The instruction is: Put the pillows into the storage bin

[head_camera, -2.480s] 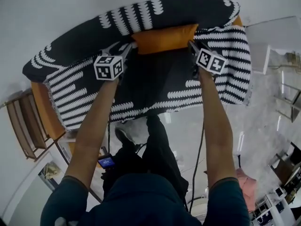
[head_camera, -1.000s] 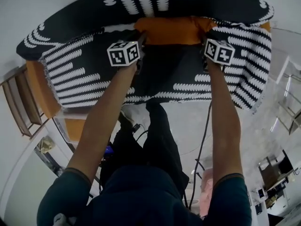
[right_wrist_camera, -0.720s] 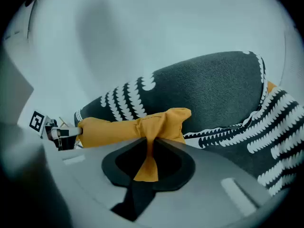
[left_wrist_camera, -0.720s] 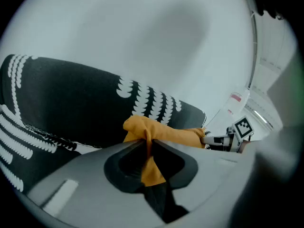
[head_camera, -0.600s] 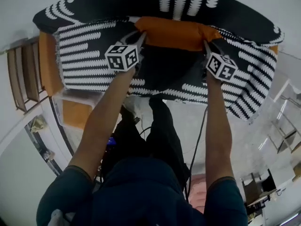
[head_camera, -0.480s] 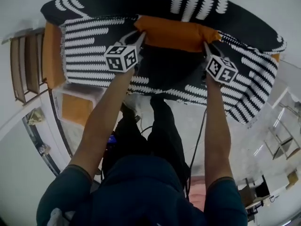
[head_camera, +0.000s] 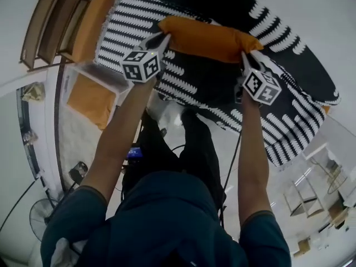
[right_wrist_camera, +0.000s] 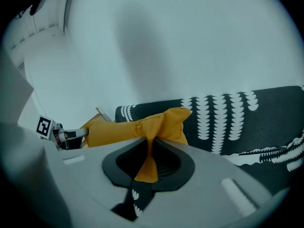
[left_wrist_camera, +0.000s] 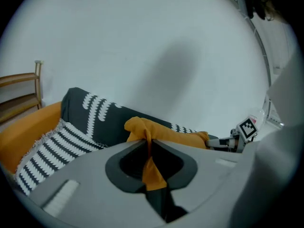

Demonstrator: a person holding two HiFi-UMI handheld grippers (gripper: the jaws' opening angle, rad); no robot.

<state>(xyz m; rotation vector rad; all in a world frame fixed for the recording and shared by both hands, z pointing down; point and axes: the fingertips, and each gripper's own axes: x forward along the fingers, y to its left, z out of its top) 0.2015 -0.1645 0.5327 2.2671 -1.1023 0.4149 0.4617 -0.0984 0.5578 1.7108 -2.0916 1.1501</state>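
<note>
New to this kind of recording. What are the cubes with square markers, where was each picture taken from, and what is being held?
No robot here: a person holds a two-jaw gripper in each hand, and the marker cubes are part of those. The head view looks down from the person's head along both arms. The other two views ride on the grippers and look along their jaws. The left gripper and the right gripper each pinch one corner of an orange pillow, stretched between them over a sofa covered by a black-and-white blanket. The left jaws have just been closing tighter on their corner.
</note>
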